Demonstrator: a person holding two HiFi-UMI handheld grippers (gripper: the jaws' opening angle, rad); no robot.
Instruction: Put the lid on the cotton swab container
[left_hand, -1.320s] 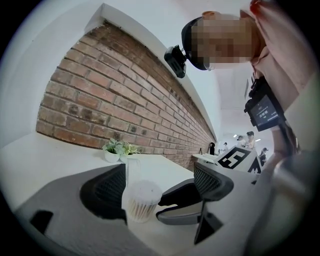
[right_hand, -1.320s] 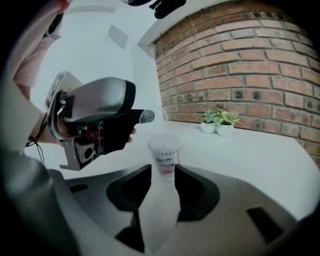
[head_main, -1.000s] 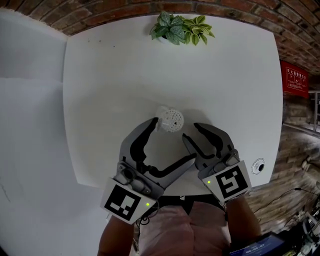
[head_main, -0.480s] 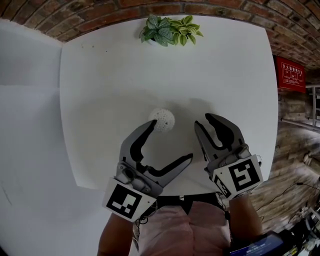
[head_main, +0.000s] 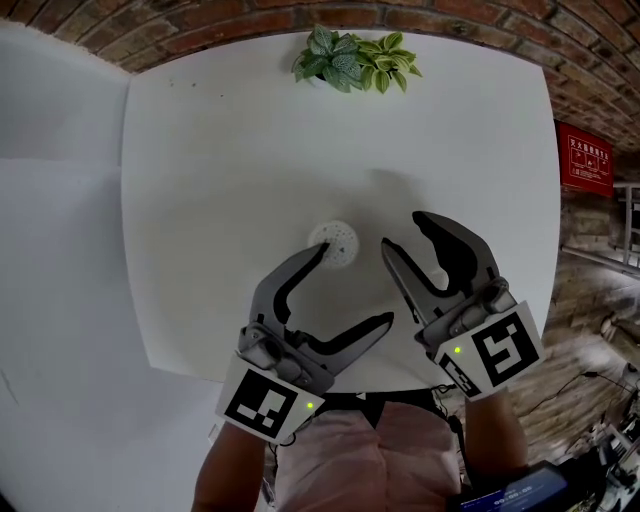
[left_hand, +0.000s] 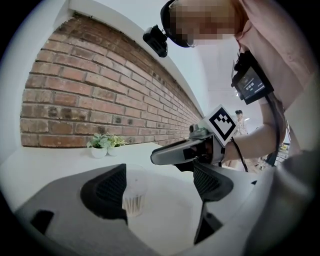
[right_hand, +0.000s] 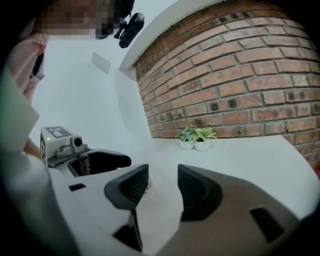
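The cotton swab container (head_main: 335, 243) is a small, clear, round tub standing upright on the white table (head_main: 220, 150). From the head view its top reads as a pale disc dotted with tiny points. In the left gripper view (left_hand: 134, 197) the see-through wall shows a bundle of swabs packed in the lower half. Where a lid would meet the body cannot be made out. The two potted plants (head_main: 352, 58) sit well beyond the container at the table's far edge, in front of a brick wall (left_hand: 90, 95).

The left gripper (head_main: 353, 285) has its fingers spread wide. One fingertip is just beside the container's near-left edge and the other is well apart from it, so the tub is not pinched. The right gripper (head_main: 405, 232) hovers to the container's right, clear of it. Its fingers are spread with only bare table between them (right_hand: 162, 186), and the container peeks out past one pad (right_hand: 146, 187).

A second ago the right gripper was close against the container's right side with its fingers nearer together. It has since drawn off to the right, and its jaws have just been opening. The container then showed some of its clear side, as if leaning, whereas it now sits squarely. The left gripper has kept its place beside it.
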